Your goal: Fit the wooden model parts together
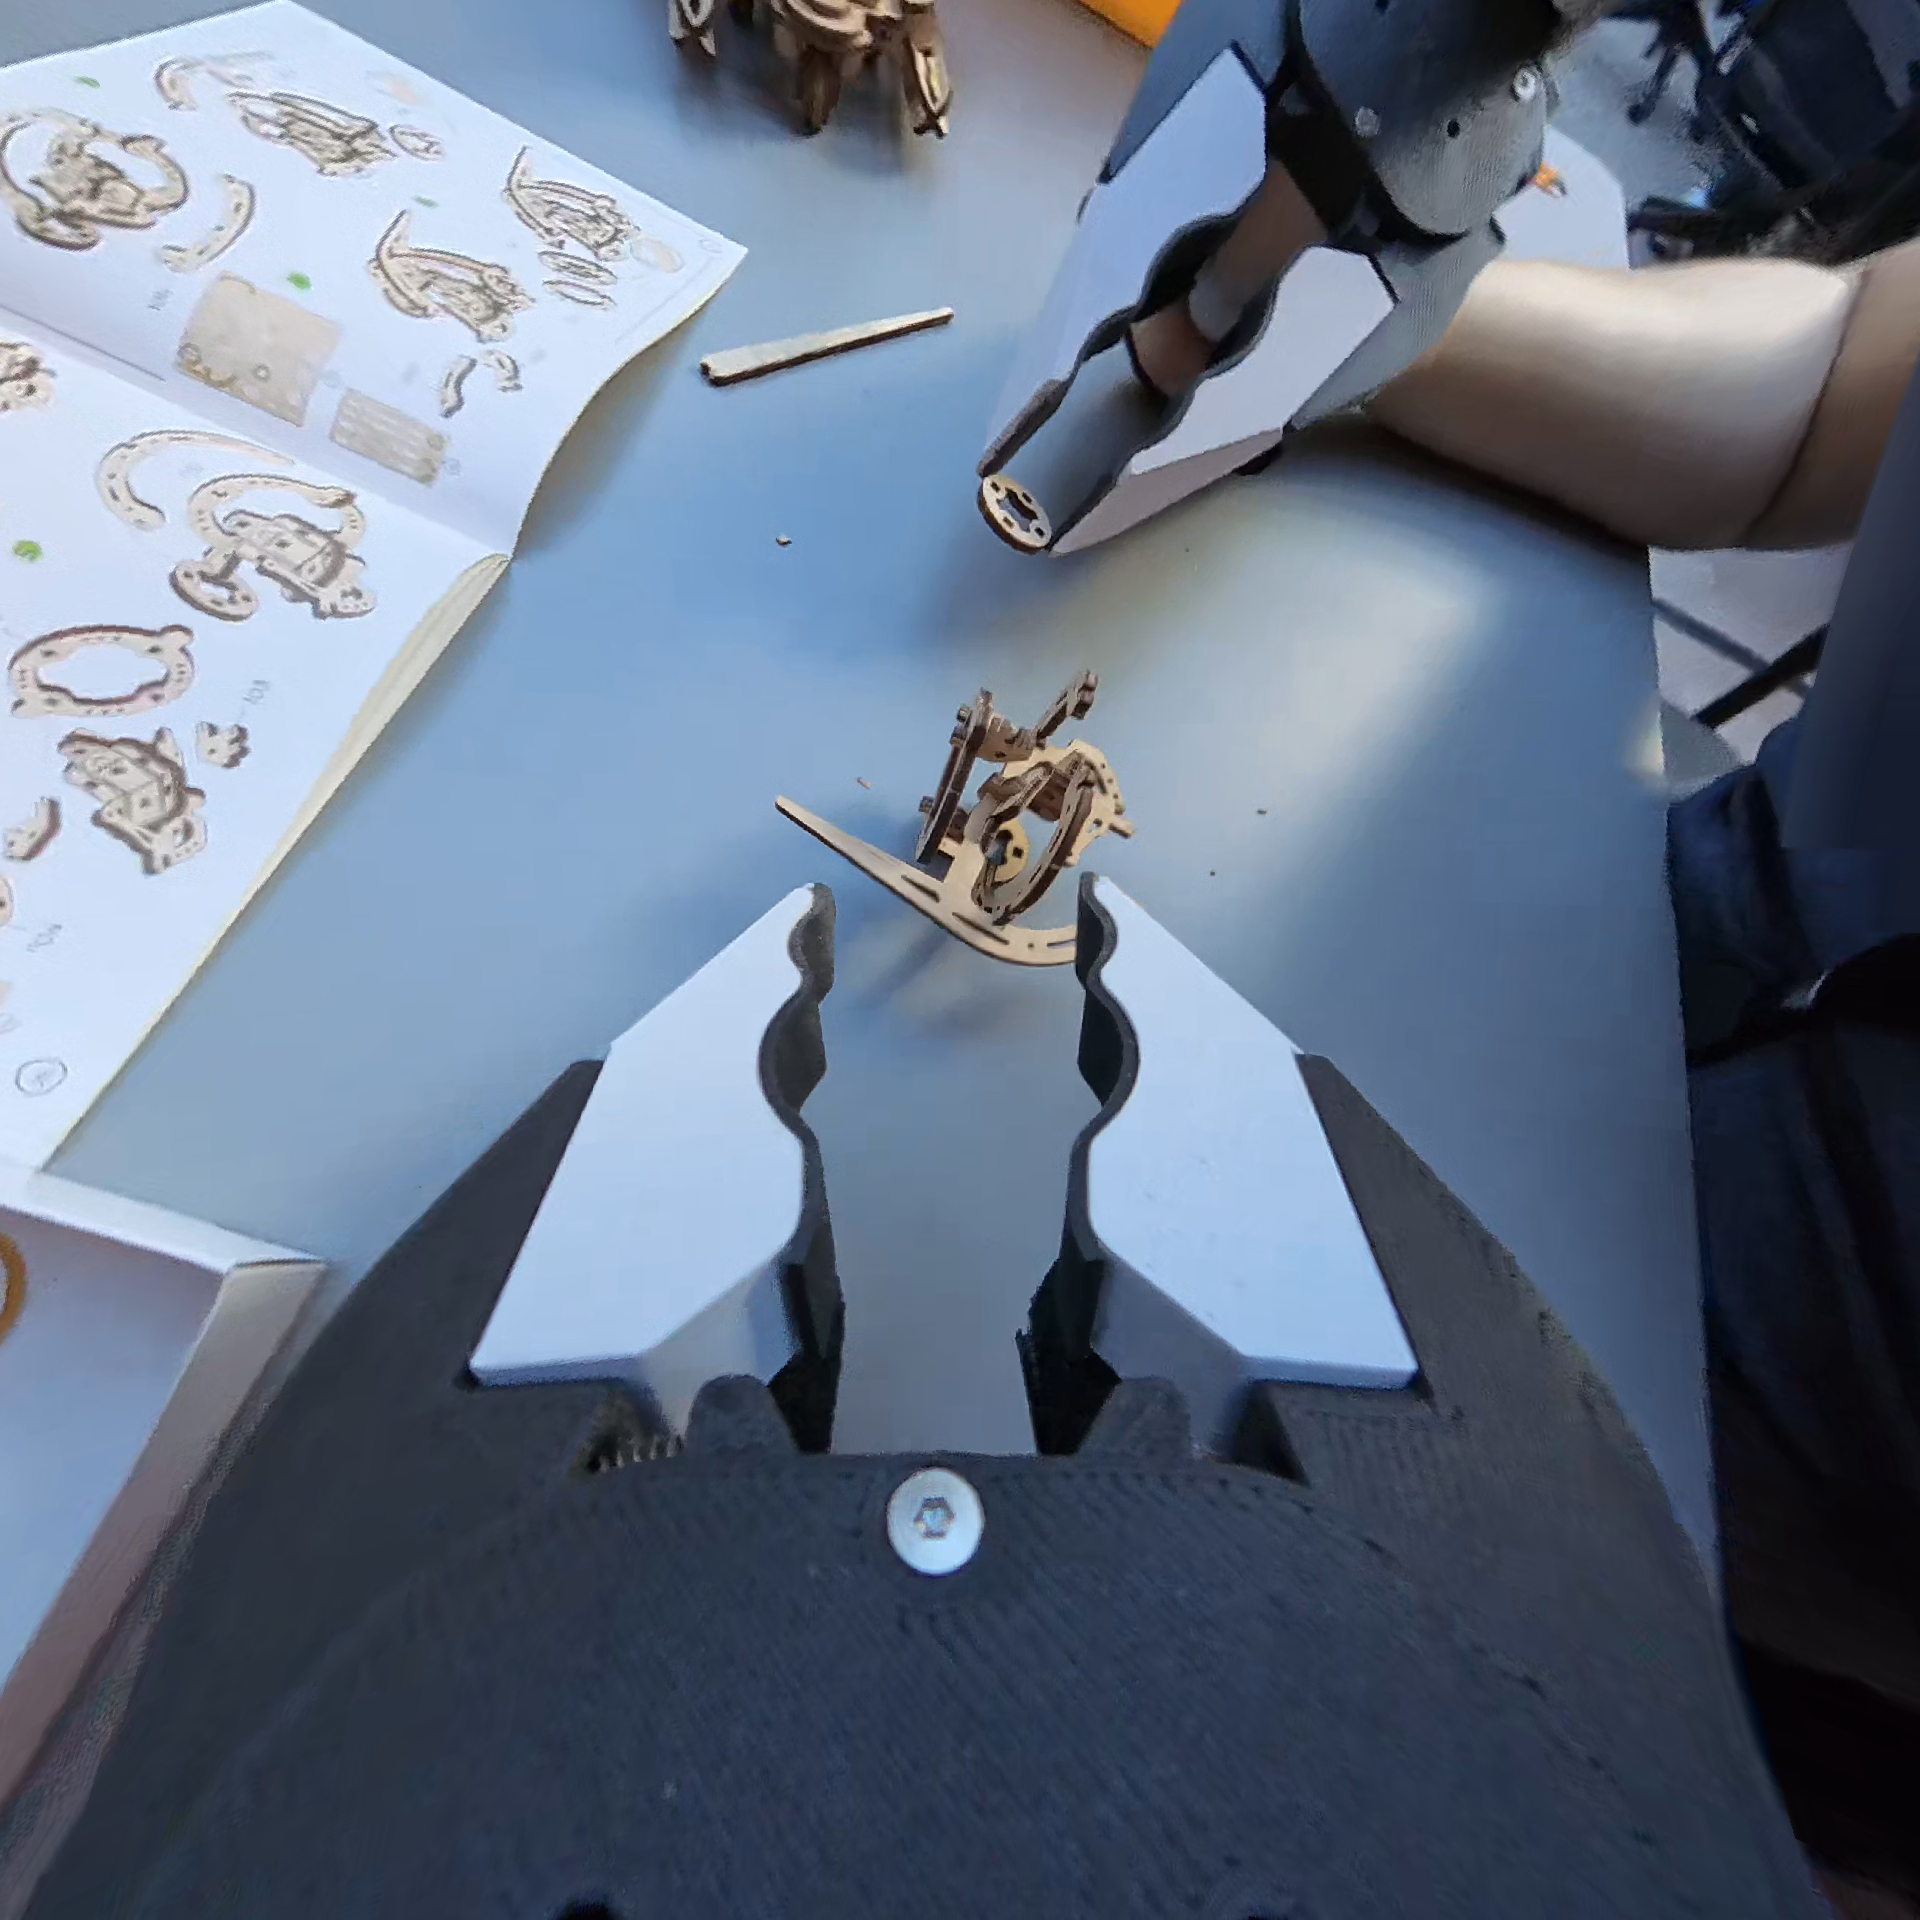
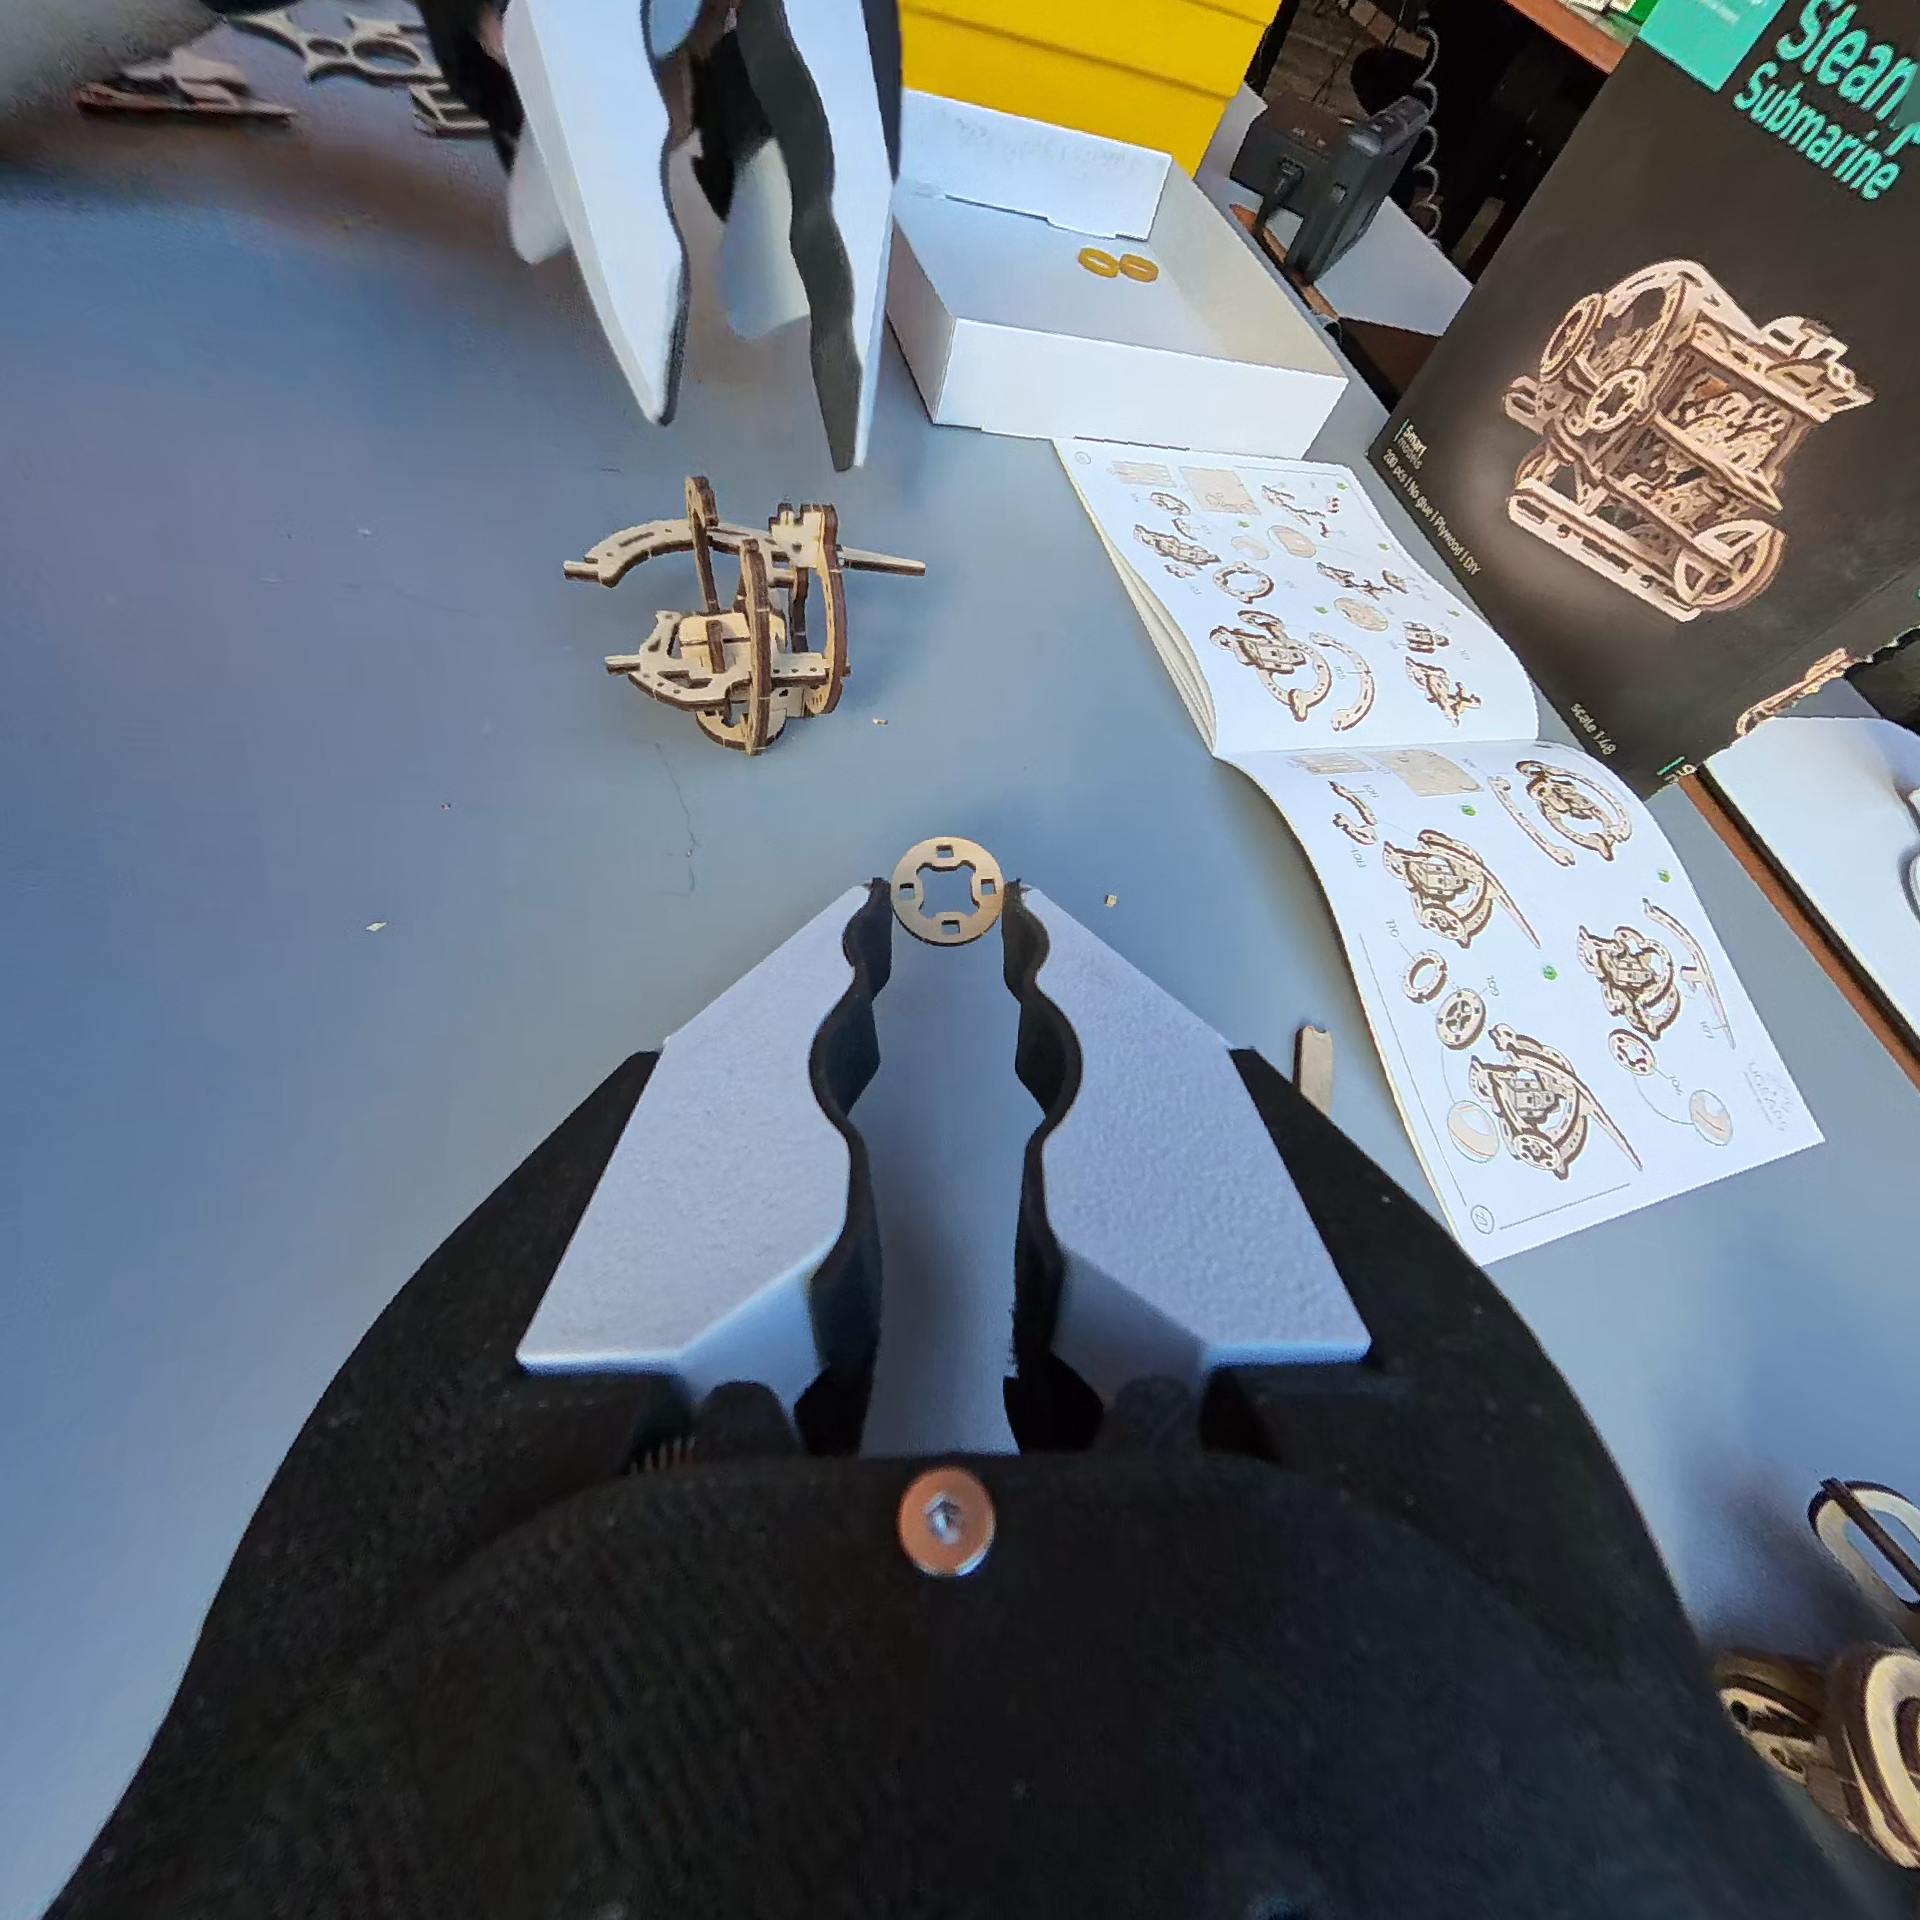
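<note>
A small wooden sub-assembly [image 1: 1013, 831] of curved plywood parts sits on the grey table, just beyond my left gripper [image 1: 956, 914]. The left gripper is open and empty; its right fingertip is close to the assembly's curved strip. The assembly also shows in the right wrist view [image 2: 727, 623], with the left gripper's fingers [image 2: 769, 208] above and behind it. My right gripper [image 2: 948, 902] is shut on a small round wooden disc [image 2: 948, 894] with a cross-shaped hole, held at the fingertips. In the left wrist view this gripper [image 1: 1023, 520] and disc [image 1: 1016, 511] are beyond the assembly.
An open instruction booklet [image 1: 260, 468] [image 2: 1455, 883] lies on the table. A flat wooden stick [image 1: 826, 346] lies near it. A white box [image 2: 1091, 343], the dark kit box [image 2: 1683, 436], a larger wooden model [image 1: 821, 52] and a person's forearm [image 1: 1621, 395] border the area. Some 12 centimetres of space lies between my two pairs of fingers.
</note>
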The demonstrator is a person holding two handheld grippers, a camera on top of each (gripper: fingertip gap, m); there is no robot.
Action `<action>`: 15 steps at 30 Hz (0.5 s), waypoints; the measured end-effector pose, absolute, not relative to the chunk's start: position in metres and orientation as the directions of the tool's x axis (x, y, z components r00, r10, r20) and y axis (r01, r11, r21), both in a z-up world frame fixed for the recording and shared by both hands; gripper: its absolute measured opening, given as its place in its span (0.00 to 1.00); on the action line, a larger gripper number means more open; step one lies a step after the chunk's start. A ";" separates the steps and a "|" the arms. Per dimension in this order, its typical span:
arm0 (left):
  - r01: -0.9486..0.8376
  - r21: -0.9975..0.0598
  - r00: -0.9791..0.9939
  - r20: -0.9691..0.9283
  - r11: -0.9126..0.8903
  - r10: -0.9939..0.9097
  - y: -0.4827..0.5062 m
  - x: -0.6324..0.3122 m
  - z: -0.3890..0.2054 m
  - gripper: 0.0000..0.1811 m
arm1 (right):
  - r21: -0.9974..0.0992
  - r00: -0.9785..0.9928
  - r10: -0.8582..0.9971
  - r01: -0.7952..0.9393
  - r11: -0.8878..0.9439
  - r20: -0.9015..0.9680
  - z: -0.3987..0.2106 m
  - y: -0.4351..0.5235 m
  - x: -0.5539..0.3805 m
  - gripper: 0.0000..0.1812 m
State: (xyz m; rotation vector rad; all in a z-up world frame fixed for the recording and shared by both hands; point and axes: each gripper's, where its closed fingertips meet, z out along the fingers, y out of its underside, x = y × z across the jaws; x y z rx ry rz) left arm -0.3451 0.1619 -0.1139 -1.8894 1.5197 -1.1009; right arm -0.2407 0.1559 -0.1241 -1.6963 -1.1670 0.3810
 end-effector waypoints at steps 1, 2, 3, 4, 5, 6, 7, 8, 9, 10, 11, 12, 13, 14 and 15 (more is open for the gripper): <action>-0.561 -0.764 0.105 0.316 -0.318 -0.943 0.159 -0.344 -0.109 0.24 | -0.860 0.493 0.831 0.510 -0.037 0.257 -0.123 0.156 -0.239 0.11; -0.541 -0.761 0.143 0.337 -0.359 -0.931 0.154 -0.342 -0.104 0.25 | -0.867 0.503 0.828 0.497 -0.041 0.249 -0.121 0.157 -0.238 0.11; -0.522 -0.757 0.197 0.342 -0.394 -0.919 0.152 -0.341 -0.102 0.25 | -0.874 0.510 0.826 0.484 -0.044 0.240 -0.118 0.157 -0.237 0.11; -0.509 -0.747 0.280 0.325 -0.427 -0.903 0.154 -0.342 -0.104 0.25 | -0.881 0.516 0.824 0.471 -0.044 0.235 -0.116 0.157 -0.236 0.11; -0.503 -0.731 0.379 0.294 -0.462 -0.878 0.158 -0.346 -0.108 0.26 | -0.887 0.522 0.820 0.459 -0.041 0.233 -0.113 0.157 -0.235 0.11; -0.494 -0.711 0.471 0.265 -0.500 -0.841 0.161 -0.351 -0.113 0.29 | -0.892 0.527 0.819 0.450 -0.040 0.229 -0.111 0.158 -0.234 0.11; -0.479 -0.698 0.531 0.252 -0.532 -0.809 0.160 -0.353 -0.116 0.30 | -0.896 0.529 0.819 0.442 -0.042 0.223 -0.110 0.157 -0.234 0.11; -0.455 -0.691 0.578 0.250 -0.561 -0.777 0.158 -0.354 -0.117 0.30 | -0.898 0.532 0.818 0.437 -0.044 0.219 -0.110 0.158 -0.233 0.11; -0.420 -0.693 0.615 0.258 -0.586 -0.745 0.156 -0.353 -0.116 0.29 | -0.899 0.536 0.817 0.436 -0.051 0.213 -0.111 0.159 -0.231 0.11; -0.379 -0.701 0.624 0.288 -0.604 -0.726 0.152 -0.348 -0.114 0.28 | -0.899 0.538 0.817 0.434 -0.056 0.209 -0.112 0.159 -0.230 0.11; -0.342 -0.705 0.628 0.320 -0.621 -0.709 0.148 -0.344 -0.112 0.28 | -0.901 0.540 0.816 0.431 -0.057 0.207 -0.112 0.160 -0.230 0.11; -0.311 -0.704 0.647 0.336 -0.639 -0.685 0.148 -0.342 -0.114 0.27 | -0.903 0.542 0.815 0.426 -0.057 0.205 -0.111 0.160 -0.229 0.11; -0.301 -0.702 0.654 0.341 -0.646 -0.675 0.147 -0.340 -0.117 0.27 | -0.905 0.545 0.813 0.422 -0.056 0.204 -0.110 0.160 -0.228 0.11; -0.306 -0.693 0.663 0.337 -0.653 -0.669 0.146 -0.340 -0.121 0.26 | -0.907 0.547 0.812 0.419 -0.054 0.204 -0.109 0.160 -0.228 0.11; -0.317 -0.684 0.674 0.326 -0.657 -0.663 0.146 -0.340 -0.126 0.26 | -0.908 0.549 0.810 0.416 -0.051 0.206 -0.108 0.159 -0.227 0.11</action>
